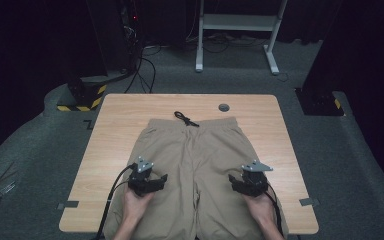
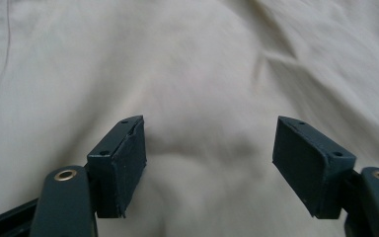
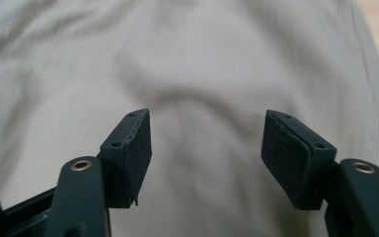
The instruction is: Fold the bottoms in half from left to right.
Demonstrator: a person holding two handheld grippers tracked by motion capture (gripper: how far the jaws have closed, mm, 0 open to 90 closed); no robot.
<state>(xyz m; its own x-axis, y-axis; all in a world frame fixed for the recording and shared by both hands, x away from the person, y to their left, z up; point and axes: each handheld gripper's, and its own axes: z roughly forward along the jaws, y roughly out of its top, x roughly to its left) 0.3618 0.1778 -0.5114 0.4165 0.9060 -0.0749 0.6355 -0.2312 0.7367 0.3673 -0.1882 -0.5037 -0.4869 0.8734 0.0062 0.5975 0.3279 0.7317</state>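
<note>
1 pr khaki shorts (image 1: 196, 165) flat on table (image 1: 115, 130), 2 grippers over the legs.
No brand, label or writing legible. Left gripper (image 1: 152, 181) over left leg, jaws wide, nothing held; right gripper (image 1: 240, 182) over right leg, jaws wide, nothing held. Waistband twd far edge, hems over near edge. 1 black drawstring (image 1: 185, 119) at waistband; 1 grey grommet (image 1: 223, 107) nr far edge.

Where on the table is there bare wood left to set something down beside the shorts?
Bare wood runs down the table left of the khaki shorts, and in a narrower strip on their right. The back edge is partly free, between the black drawstring and the round grommet. The middle is crowded: the left gripper and right gripper hover open over the legs.
</note>
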